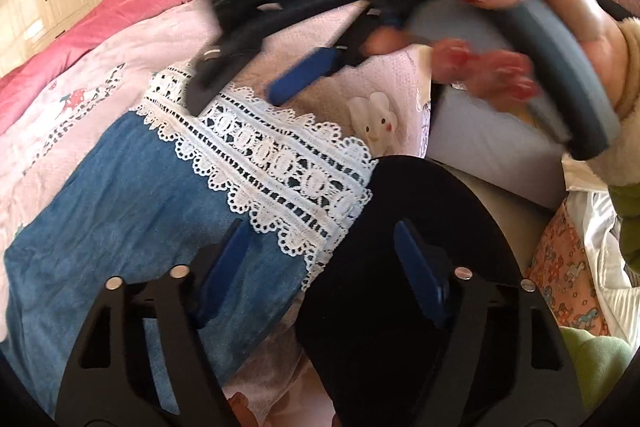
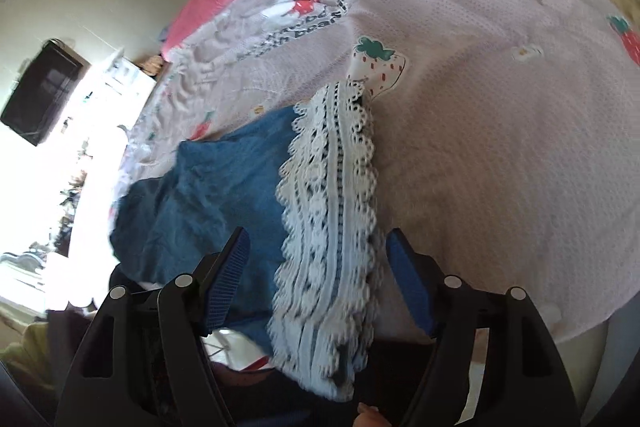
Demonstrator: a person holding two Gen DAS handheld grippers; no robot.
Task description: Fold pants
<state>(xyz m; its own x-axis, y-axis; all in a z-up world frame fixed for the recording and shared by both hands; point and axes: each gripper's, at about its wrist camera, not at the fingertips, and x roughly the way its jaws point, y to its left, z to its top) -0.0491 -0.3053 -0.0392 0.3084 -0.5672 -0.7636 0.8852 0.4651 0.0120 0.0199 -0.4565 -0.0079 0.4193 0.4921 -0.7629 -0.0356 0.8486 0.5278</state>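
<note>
Blue denim pants (image 2: 208, 187) with a white lace hem band (image 2: 332, 227) spread on the pink strawberry-print bed quilt (image 2: 480, 107). Long axis running away leftward from the right tongs (image 2: 316, 267). Right tongs agape astride the lace, nearer; left tongs (image 1: 320, 267) likewise agape, gripping nothing. No containers seen.
</note>
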